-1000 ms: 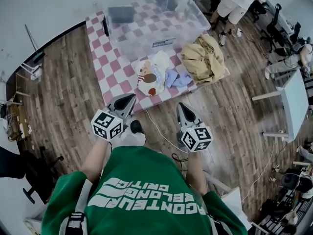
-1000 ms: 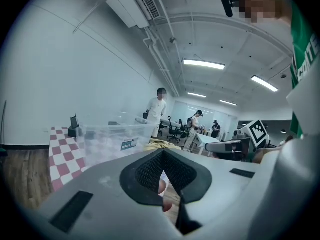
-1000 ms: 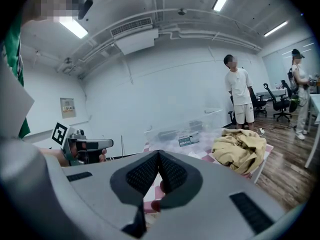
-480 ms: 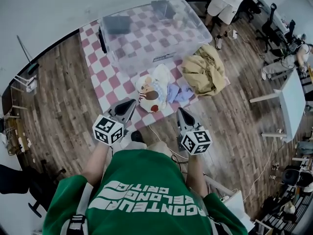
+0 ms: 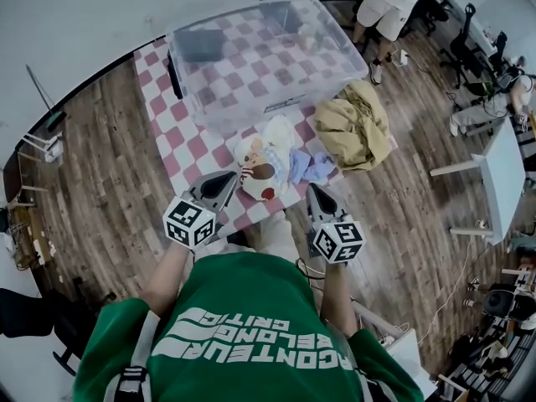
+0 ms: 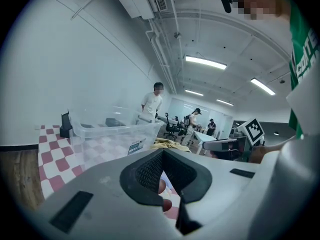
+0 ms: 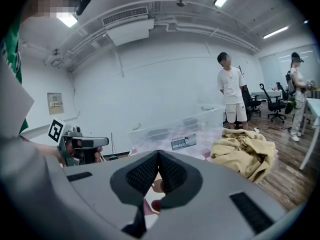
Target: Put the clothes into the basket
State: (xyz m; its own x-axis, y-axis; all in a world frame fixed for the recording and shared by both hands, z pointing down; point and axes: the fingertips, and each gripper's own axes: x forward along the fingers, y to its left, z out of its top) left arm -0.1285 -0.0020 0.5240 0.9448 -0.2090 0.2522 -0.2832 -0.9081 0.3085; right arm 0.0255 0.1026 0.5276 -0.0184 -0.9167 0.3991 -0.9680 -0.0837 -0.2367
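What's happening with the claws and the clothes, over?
Left claw shut, empty. Right claw shut, empty. Clothes on checkered mat beside clear basket, none inside. Nothing in the way, over.

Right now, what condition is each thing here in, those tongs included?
Bin: upright, lidless, no clothes inside.
Printed garment: crumpled on the mat, outside the bin.
Blue cloth: crumpled beside it, on the mat.
Tan garment: heaped at the mat's edge.
Left tongs: shut, empty.
Right tongs: shut, empty.
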